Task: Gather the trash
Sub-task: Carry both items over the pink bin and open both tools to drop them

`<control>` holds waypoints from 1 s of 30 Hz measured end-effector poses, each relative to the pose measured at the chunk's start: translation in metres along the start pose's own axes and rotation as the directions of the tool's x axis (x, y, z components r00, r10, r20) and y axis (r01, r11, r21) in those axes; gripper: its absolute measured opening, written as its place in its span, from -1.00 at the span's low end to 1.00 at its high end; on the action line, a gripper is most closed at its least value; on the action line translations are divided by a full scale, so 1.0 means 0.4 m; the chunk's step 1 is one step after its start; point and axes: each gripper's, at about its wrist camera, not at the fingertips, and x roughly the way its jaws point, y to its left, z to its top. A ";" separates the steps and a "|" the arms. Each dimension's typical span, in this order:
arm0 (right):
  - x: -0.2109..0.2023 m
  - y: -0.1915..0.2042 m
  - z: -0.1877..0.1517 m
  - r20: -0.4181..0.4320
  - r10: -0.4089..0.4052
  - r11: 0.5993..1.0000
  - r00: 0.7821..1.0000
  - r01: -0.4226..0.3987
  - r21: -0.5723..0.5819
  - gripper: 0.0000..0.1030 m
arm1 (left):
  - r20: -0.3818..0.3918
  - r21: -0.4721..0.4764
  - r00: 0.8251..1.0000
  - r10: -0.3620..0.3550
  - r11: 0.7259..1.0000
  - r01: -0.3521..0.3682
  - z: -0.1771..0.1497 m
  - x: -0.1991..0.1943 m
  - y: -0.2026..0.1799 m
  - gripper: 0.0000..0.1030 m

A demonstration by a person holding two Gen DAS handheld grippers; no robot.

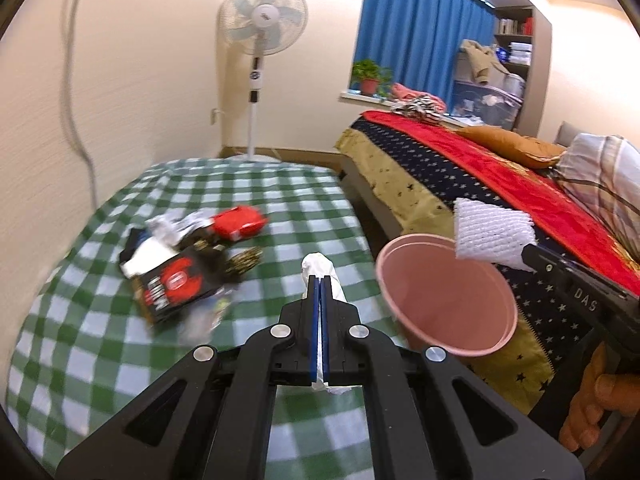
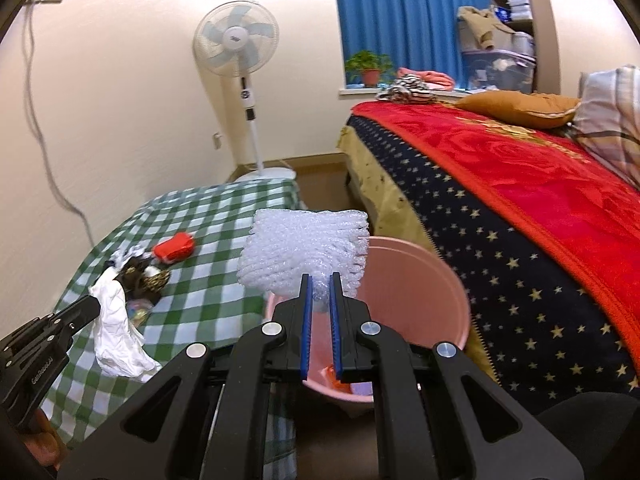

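Left gripper [image 1: 321, 280] clamping tissue [image 1: 318, 264], right gripper [image 2: 320, 278] clamping foam net [image 2: 302, 250], bin [image 2: 420, 280] contents (right view only)

The bucket [image 2: 420, 280] is pink, the foam net [image 2: 300, 248] white. Green-and-white checks cover the tablecloth [image 1: 280, 200] — the curtain [image 1: 420, 40] is blue.

Cream walls [image 2: 120, 100] close in a small bedroom where 1 white pedestal fan [image 2: 236, 44] stands in the corner beside blue curtains [image 2: 400, 20]. A bed [image 2: 500, 184] with a red blanket [image 2: 520, 160] runs along the right, a potted plant [image 2: 370, 66] on the sill behind it.
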 end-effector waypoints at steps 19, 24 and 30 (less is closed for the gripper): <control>0.101 -0.120 0.062 -0.040 -0.148 0.984 0.988 0.151 0.091 -0.83 | -0.008 0.096 0.982 -0.189 0.977 0.189 0.095 0.221 -0.214 -0.99; 0.116 -0.132 0.062 -0.054 -0.148 0.983 0.987 0.153 0.103 -0.83 | -0.029 0.098 0.977 -0.212 0.972 0.214 0.089 0.260 -0.239 -0.99; 0.130 -0.134 0.060 -0.075 -0.159 0.979 0.984 0.167 0.115 -0.16 | -0.091 0.083 0.959 -0.267 0.958 0.274 0.082 0.296 -0.246 -0.53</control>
